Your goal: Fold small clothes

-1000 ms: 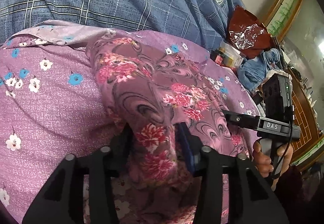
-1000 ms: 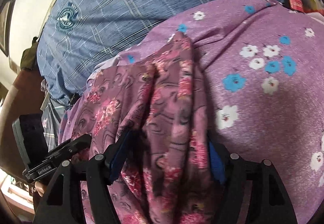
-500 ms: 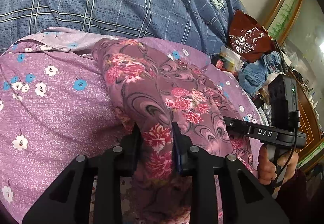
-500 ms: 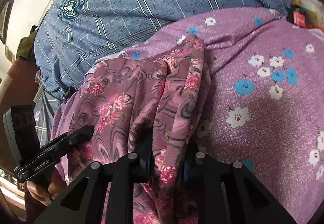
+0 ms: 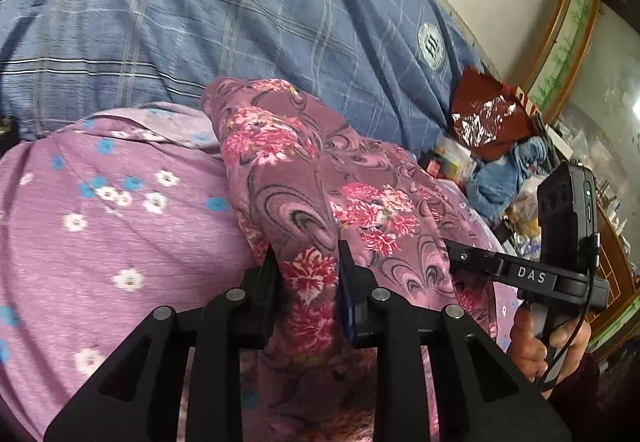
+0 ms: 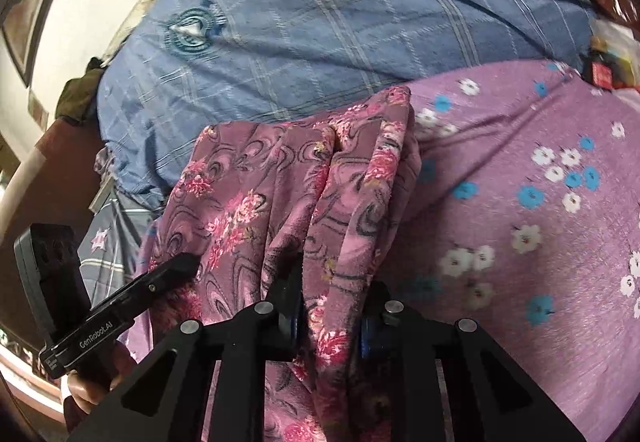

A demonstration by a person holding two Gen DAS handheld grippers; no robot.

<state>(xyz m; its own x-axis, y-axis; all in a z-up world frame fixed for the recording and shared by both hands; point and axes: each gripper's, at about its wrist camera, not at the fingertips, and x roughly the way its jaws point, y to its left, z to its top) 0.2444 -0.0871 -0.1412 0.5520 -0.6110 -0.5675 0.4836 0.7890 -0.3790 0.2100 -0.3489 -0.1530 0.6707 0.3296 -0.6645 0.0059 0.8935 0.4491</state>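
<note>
A small mauve garment with pink flowers and dark swirls point(image 5: 304, 178) is held up over a purple sheet with white and blue blossoms point(image 5: 120, 226). My left gripper point(image 5: 308, 274) is shut on its near left edge. My right gripper point(image 6: 332, 282) is shut on its near right edge. The garment also shows in the right wrist view point(image 6: 280, 182), hanging in folds between the two grippers. The right gripper shows in the left wrist view point(image 5: 472, 256), and the left gripper in the right wrist view point(image 6: 176, 266), each touching the cloth.
A blue plaid quilt with round emblems point(image 5: 240, 22) lies behind the purple sheet point(image 6: 520, 202). A dark red foil bag point(image 5: 484, 118), blue cloth point(image 5: 504, 174) and clutter sit at the far right. A wall stands behind.
Both grippers have closed on the floral garment. They have lifted it and drawn it toward me, so more of the blue quilt shows behind it.
</note>
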